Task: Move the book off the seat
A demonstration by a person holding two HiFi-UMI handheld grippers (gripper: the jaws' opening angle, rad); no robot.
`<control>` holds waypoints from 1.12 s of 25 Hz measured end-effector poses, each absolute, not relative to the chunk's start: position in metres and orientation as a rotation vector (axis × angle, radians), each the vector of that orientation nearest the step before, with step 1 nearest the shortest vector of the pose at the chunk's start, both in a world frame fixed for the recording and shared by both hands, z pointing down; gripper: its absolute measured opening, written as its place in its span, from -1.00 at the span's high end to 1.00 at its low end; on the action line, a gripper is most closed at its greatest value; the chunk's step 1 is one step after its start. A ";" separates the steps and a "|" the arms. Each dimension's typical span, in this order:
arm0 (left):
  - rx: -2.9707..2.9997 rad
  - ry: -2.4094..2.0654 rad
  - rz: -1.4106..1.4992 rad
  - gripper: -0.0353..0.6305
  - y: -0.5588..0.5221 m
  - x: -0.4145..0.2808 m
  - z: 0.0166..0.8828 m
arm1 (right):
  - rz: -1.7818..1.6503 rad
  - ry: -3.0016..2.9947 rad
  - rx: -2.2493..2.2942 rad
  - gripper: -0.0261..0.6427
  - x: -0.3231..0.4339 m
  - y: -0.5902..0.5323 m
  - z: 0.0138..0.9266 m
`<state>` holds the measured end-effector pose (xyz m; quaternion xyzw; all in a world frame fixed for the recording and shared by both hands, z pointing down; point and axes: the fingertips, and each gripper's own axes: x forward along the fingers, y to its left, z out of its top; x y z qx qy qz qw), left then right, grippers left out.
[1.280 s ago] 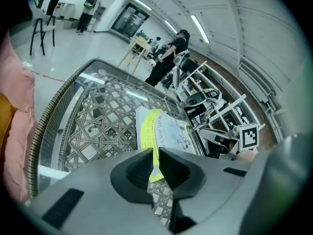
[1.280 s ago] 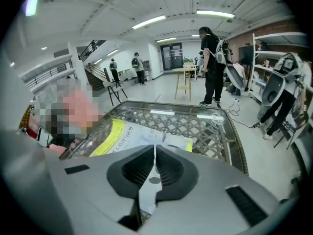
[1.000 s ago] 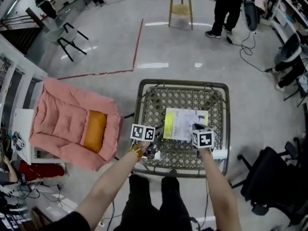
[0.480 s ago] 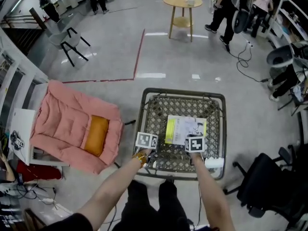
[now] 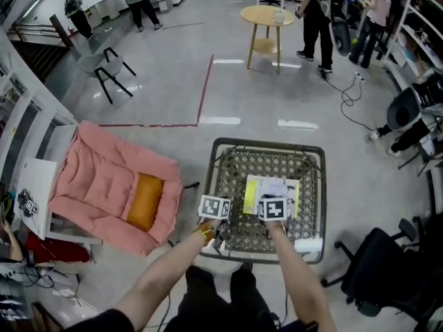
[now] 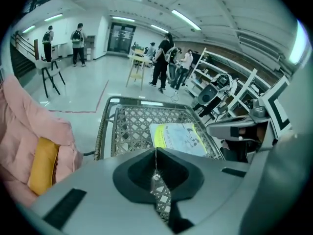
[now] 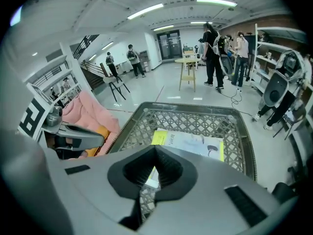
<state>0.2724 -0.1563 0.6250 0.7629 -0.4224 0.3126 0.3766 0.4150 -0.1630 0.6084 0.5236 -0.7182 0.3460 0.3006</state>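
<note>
grey polished floor [image 5: 277,102] fills a big open hall, with red tape lines across it and several people [image 5: 315,12] standing far off beside a round wooden table [image 5: 266,16]. a large pink padded armchair [image 5: 104,178] sits at the left, with an orange cushion [image 5: 144,200] on its seat. just right of it, straight in front of the person, is a square woven seat [image 5: 232,171] with a dark metal rim and an open lattice surface. a black office chair [image 5: 377,261] stands at the lower right.

the book [image 5: 273,187] lies flat on the woven seat, right of its middle. its cover is pale, with a yellow strip along its left edge.

two bare forearms reach in from the bottom of the head view. the right tool [image 7: 156,153] is over the book's near edge, its jaws pressed together with nothing between them. whether it touches the book cannot be told. the left tool [image 6: 156,160] is just left of the book, over bare lattice. its jaws have just been closing and now meet, pinching nothing.
</note>
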 end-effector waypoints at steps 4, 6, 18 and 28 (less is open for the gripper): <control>1.983 -1.103 0.752 0.85 -0.164 0.271 0.597 | 0.884 -1.966 1.379 0.88 0.395 -0.170 0.584; 2.017 -1.118 0.732 0.85 -0.168 0.270 0.582 | 0.858 -1.979 1.391 0.88 0.389 -0.173 0.570; 2.327 -1.284 0.551 0.85 -0.183 0.245 0.459 | 0.686 -2.238 1.452 0.88 0.335 -0.188 0.455; 2.466 -1.480 0.440 0.85 -0.165 0.180 0.396 | 0.360 -2.456 1.357 0.88 0.240 -0.170 0.390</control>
